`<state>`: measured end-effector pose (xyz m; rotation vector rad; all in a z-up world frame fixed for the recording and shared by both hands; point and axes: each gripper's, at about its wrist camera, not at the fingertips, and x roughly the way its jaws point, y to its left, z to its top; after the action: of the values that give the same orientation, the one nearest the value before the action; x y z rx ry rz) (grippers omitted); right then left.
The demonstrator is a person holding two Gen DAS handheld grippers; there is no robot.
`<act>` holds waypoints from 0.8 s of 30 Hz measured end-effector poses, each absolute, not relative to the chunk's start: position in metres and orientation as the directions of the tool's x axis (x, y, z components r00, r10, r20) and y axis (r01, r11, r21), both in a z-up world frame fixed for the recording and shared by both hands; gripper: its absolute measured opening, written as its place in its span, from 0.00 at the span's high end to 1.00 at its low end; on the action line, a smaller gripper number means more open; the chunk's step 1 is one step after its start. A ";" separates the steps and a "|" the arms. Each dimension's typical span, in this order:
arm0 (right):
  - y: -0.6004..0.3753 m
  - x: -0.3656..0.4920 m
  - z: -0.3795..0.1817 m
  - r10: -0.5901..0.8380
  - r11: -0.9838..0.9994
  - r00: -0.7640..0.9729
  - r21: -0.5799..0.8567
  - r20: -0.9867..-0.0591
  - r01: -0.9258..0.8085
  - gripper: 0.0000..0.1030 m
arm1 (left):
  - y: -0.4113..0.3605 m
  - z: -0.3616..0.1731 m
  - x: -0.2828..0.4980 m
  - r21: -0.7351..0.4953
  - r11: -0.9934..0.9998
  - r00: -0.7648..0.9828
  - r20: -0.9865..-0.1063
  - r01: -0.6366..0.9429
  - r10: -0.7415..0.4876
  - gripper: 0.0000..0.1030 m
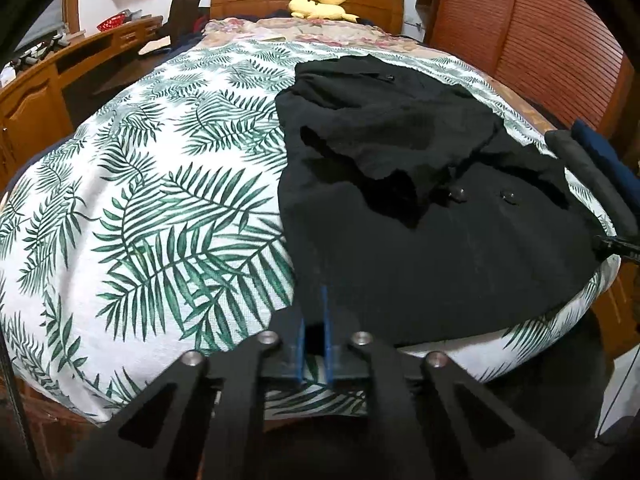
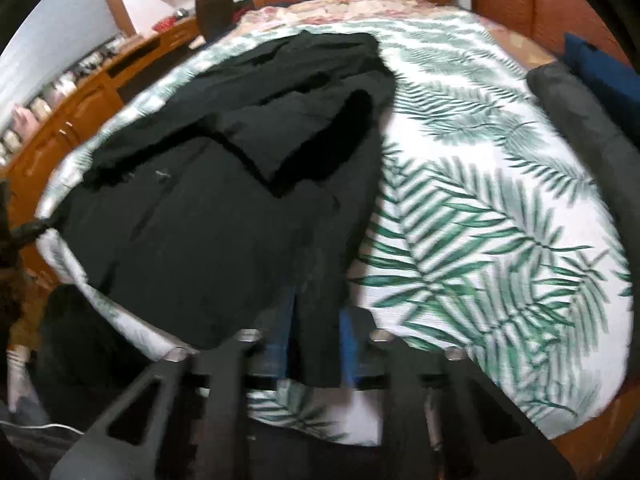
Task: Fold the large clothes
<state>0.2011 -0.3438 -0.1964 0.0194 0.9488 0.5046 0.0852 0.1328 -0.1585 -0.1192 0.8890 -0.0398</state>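
While the black coat [image 1: 420, 200] lies spread on the bed [image 1: 160, 200], over the leaf-print cover, I have both tools down at its near hem – this looks like the grasping step that comes before a fold. My left tool [image 1: 316, 320] is clenched tight on the hem at the coat's left corner, its blue pads pressed together with dark cloth pinched between them. My right tool [image 2: 316, 340] is nearly closed too, and a flap of the same hem hangs down between its pads at the other corner; that view is blurred, so I judge it a grip rather than see it sharply. Part of the coat is already doubled over on top of its body, near two buttons [image 1: 458, 194]. A yellow soft toy [image 1: 320, 6] sits far off by the headboard, well clear of the work.

Next, I judge, both corners must rise together and travel away from me toward the collar end – level with each other, so the hem lands straight. Heavy cloth may drag or slip from the right grip, so I would lift slowly.
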 end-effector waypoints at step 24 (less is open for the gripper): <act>-0.352 0.131 -0.038 0.491 0.859 0.693 0.162 -0.528 -0.485 0.94 | 0.127 -0.011 -0.007 -0.147 0.986 0.860 -0.492 0.073 -0.137 1.00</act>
<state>0.1309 -0.3524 -0.0376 0.0100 0.5921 0.5448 -0.0074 0.1268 -0.0106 -0.1247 0.5243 -0.1104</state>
